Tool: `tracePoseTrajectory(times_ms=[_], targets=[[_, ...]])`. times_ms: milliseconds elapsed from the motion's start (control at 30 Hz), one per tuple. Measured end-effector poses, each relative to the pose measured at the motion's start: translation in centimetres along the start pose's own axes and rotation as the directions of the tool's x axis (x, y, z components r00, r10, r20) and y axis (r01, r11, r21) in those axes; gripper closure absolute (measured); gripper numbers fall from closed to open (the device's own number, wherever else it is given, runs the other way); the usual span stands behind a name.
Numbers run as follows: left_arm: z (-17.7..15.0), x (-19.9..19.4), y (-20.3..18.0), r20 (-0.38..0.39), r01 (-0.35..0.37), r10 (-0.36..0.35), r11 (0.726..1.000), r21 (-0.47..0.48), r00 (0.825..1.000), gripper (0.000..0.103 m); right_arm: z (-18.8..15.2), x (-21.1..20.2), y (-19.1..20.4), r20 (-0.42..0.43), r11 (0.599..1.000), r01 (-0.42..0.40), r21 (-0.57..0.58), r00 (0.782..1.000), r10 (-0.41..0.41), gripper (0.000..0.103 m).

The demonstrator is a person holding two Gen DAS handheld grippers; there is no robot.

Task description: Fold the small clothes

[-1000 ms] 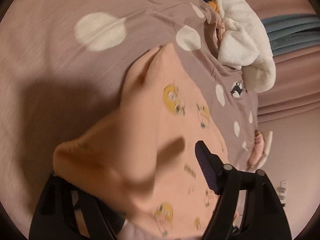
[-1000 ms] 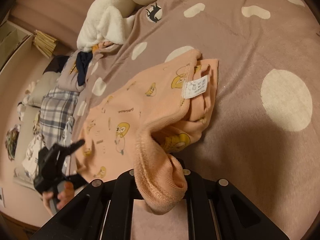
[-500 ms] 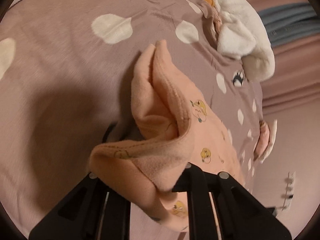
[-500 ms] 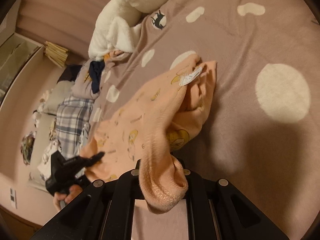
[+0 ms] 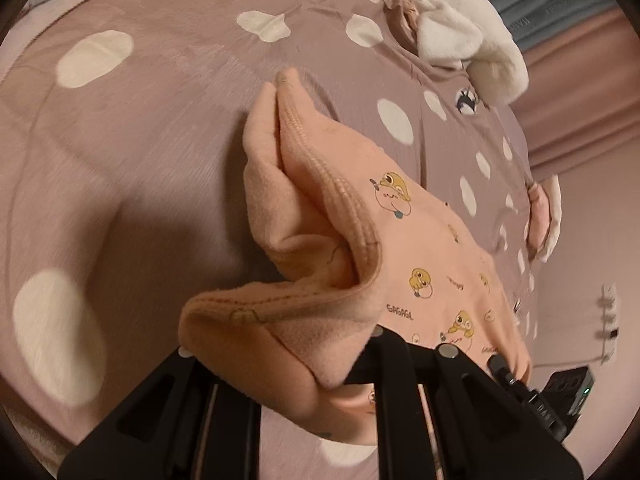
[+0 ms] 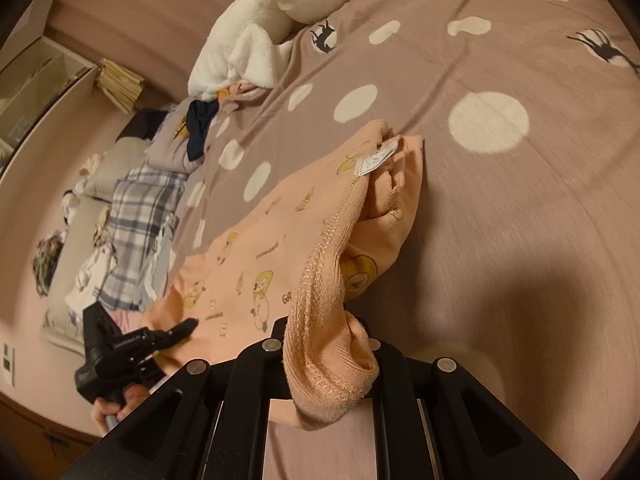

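A small peach garment [image 5: 400,248] with yellow cartoon prints lies on the mauve polka-dot bedspread [image 5: 152,128]. My left gripper [image 5: 288,356] is shut on its hem corner, which bunches over the jaws. My right gripper [image 6: 324,356] is shut on the ribbed edge of the same peach garment [image 6: 280,248], near the white label [image 6: 374,162]. The garment is stretched and lifted between the two grippers. The left gripper also shows in the right wrist view [image 6: 176,330], low at the left.
A white fluffy blanket [image 6: 264,28] lies at the far end of the bedspread [image 6: 520,220]. A plaid garment [image 6: 140,216] and other clothes are piled at the bed's left side. Books [image 6: 118,84] are stacked beyond.
The left gripper was open over the garment a second ago; it has shut on the hem corner. Both grippers have lifted the garment and pulled it back a little.
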State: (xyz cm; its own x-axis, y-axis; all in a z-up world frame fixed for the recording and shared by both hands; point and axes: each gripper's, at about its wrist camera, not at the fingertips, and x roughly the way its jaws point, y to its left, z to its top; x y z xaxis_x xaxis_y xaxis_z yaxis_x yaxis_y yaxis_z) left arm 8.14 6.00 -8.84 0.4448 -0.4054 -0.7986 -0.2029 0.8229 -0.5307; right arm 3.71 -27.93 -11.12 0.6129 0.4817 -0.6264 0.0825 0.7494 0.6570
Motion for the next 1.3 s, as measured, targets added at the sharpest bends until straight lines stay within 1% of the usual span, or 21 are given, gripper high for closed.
tracePoseTrajectory(times_ms=[100, 167, 367, 433, 467, 567, 600, 667, 733, 800, 900, 967, 1067, 1133, 1200, 1300], targets=[[-1.2, -0.4, 0.3, -0.001, -0.01, 0.011, 1.0, 0.017, 1.0, 0.091, -1.1, -0.9, 0.3, 0.003, 1.0, 0.003, -0.003, 1.0, -0.003, 0.093], [-1.7, -0.4, 0.8, -0.006, -0.014, 0.014, 1.0, 0.011, 1.0, 0.091, -1.6, -1.2, 0.4, 0.008, 1.0, -0.001, -0.007, 1.0, 0.001, 0.093], [-2.6, -0.6, 1.4, -0.013, -0.019, 0.019, 1.0, 0.008, 1.0, 0.09, -3.0, -1.4, 1.2, 0.001, 0.997, 0.059, -0.054, 0.998, -0.059, 0.093], [-2.9, -0.6, 1.6, -0.031, -0.034, 0.034, 0.999, 0.008, 0.999, 0.084, -3.1, -1.1, 1.1, -0.001, 0.994, 0.092, -0.067, 0.996, -0.092, 0.093], [-3.1, -0.6, 1.8, -0.038, -0.042, 0.042, 0.999, 0.007, 0.998, 0.084, -3.1, -1.1, 0.8, -0.007, 0.991, 0.112, -0.069, 0.994, -0.113, 0.093], [-3.9, -1.2, 2.6, -0.045, -0.034, 0.035, 0.999, 0.017, 0.998, 0.08, -3.2, -0.7, 0.3, -0.02, 0.991, 0.128, -0.051, 0.991, -0.129, 0.093], [-4.1, -1.4, 2.9, -0.05, -0.033, 0.033, 0.999, 0.015, 0.998, 0.077, -3.2, -0.8, 0.2, -0.018, 0.989, 0.141, -0.052, 0.99, -0.142, 0.093], [-4.5, -2.0, 3.2, -0.051, -0.033, 0.034, 0.999, 0.018, 0.998, 0.074, -3.7, -0.9, 0.4, -0.02, 0.983, 0.171, -0.068, 0.985, -0.173, 0.093], [-4.9, -2.4, 3.2, -0.043, -0.054, 0.056, 0.998, 0.041, 0.998, 0.068, -4.0, -1.1, 0.6, -0.014, 0.975, 0.202, -0.088, 0.979, -0.204, 0.093], [-5.5, -2.8, 3.1, -0.031, -0.096, 0.099, 0.992, 0.078, 0.995, 0.065, -4.4, -1.4, 0.8, -0.002, 0.97, 0.222, -0.098, 0.975, -0.223, 0.093], [-6.3, -3.2, 3.2, -0.019, -0.122, 0.125, 0.987, 0.1, 0.992, 0.065, -5.1, -1.6, 1.0, 0.011, 0.955, 0.273, -0.114, 0.962, -0.274, 0.093], [-6.7, -3.2, 3.5, -0.014, -0.132, 0.134, 0.986, 0.106, 0.991, 0.065, -5.7, -1.5, 0.9, 0.015, 0.94, 0.319, -0.123, 0.947, -0.32, 0.093], [-7.0, -3.4, 3.7, -0.004, -0.153, 0.155, 0.98, 0.124, 0.988, 0.067, -6.5, -1.4, 0.4, 0.026, 0.926, 0.356, -0.123, 0.934, -0.355, 0.093], [-7.2, -3.5, 3.7, 0.009, -0.186, 0.187, 0.972, 0.144, 0.982, 0.067, -6.9, -1.3, -0.2, 0.02, 0.924, 0.365, -0.117, 0.931, -0.365, 0.093], [-7.5, -3.5, 3.7, 0.023, -0.222, 0.221, 0.96, 0.17, 0.975, 0.065, -7.2, -1.5, -0.7, 0.028, 0.93, 0.35, -0.11, 0.937, -0.349, 0.093], [-7.8, -3.6, 4.1, 0.036, -0.23, 0.227, 0.956, 0.182, 0.973, 0.065, -7.4, -1.9, -1.0, 0.026, 0.94, 0.328, -0.094, 0.945, -0.327, 0.093]])
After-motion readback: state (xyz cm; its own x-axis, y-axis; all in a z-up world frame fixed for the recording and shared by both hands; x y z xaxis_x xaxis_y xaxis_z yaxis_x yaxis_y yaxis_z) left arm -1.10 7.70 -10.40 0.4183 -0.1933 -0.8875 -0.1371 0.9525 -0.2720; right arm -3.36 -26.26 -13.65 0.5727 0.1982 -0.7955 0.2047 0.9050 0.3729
